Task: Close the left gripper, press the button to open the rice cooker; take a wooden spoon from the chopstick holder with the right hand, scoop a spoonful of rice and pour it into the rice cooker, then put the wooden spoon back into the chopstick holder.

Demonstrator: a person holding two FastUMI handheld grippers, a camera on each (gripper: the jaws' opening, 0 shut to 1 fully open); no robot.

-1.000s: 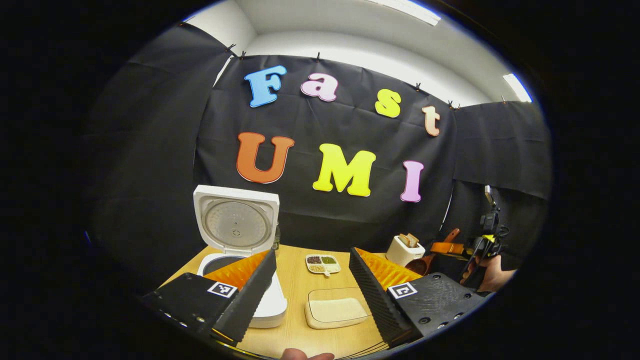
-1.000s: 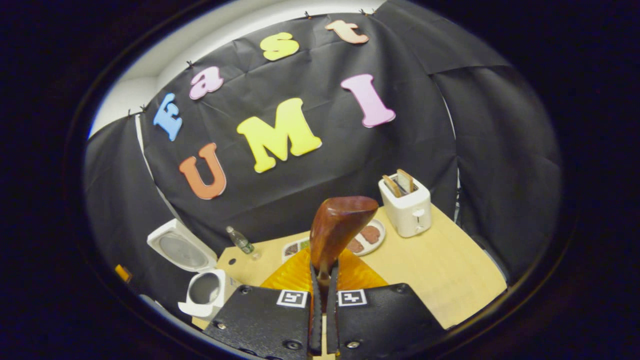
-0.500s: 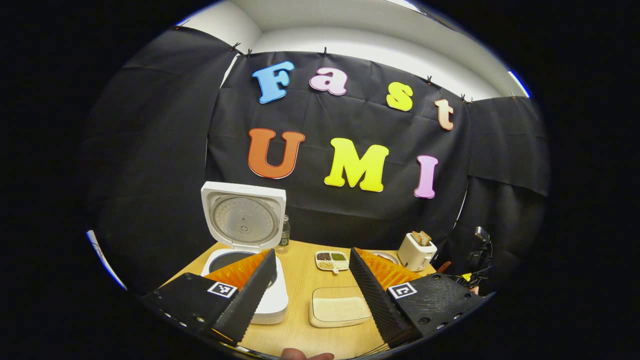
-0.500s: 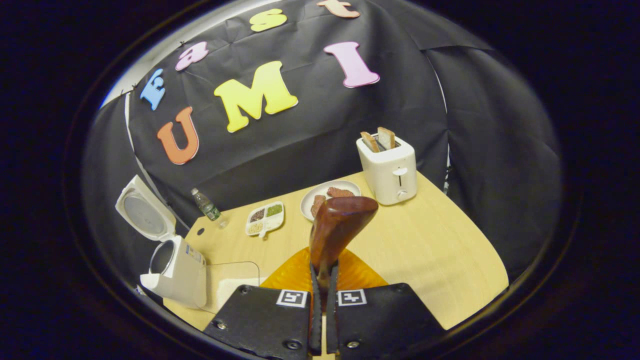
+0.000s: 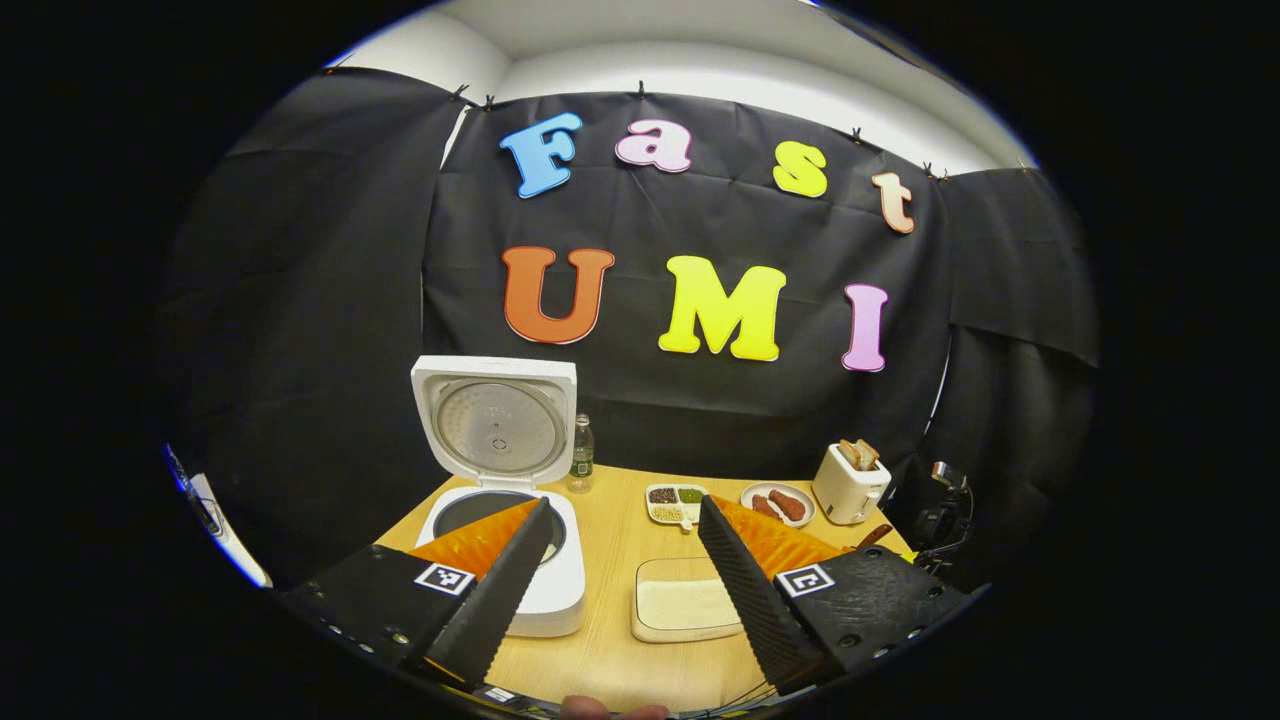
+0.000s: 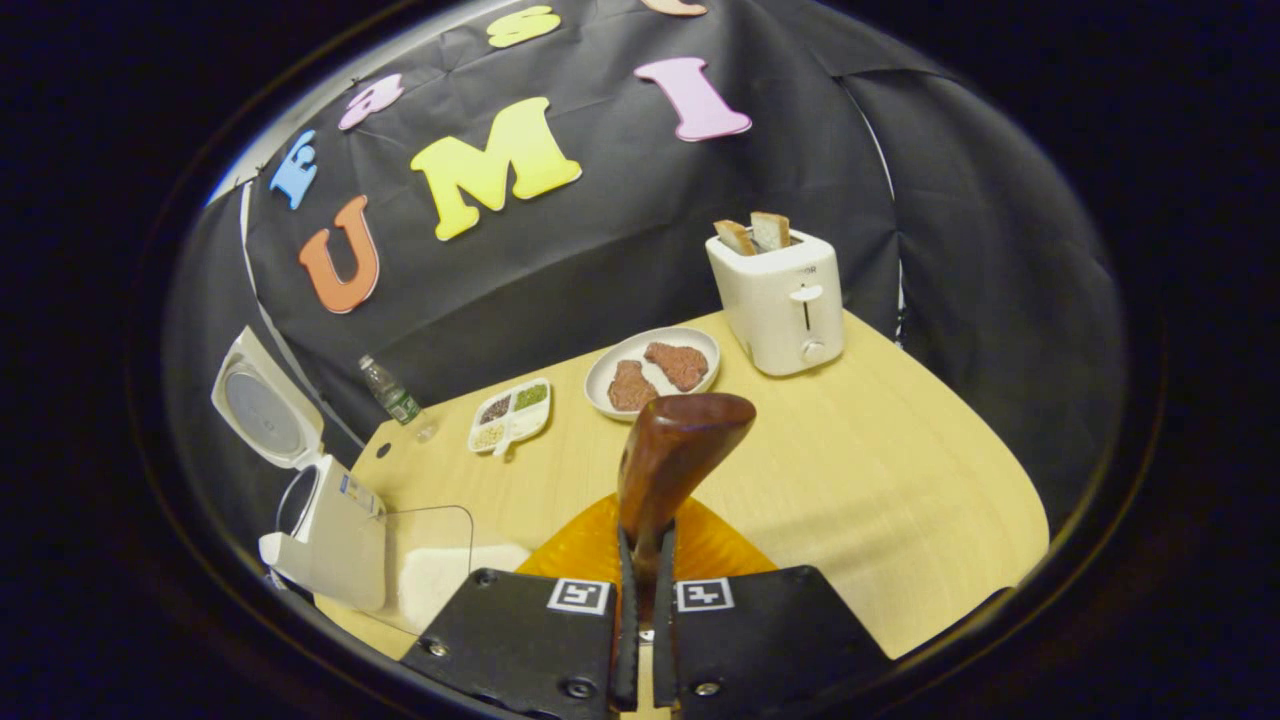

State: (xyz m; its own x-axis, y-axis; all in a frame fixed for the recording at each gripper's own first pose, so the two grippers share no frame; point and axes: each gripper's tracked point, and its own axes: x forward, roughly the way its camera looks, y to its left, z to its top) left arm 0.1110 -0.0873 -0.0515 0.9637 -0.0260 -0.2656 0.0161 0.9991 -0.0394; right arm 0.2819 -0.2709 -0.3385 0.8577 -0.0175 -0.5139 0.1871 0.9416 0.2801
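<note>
Wooden spoon clamped in the right gripper, rice container lower left awaits scooping; left gripper gapes beside the open rice cooker

Looks like a staged recording booth, not a real kitchen: black cloth walls clipped up around 1 wooden table with a toaster and rice cooker.

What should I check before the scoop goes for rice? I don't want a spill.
1. Rice cooker lid up: ok.
2. Wooden spoon clamped in the right tool: ok.
3. Rice tray uncovered and reachable: ok.
4. Left tool off the tray: cannot tell; its fingers frame it.
5. Spoon bowl empty: cannot tell.
</note>
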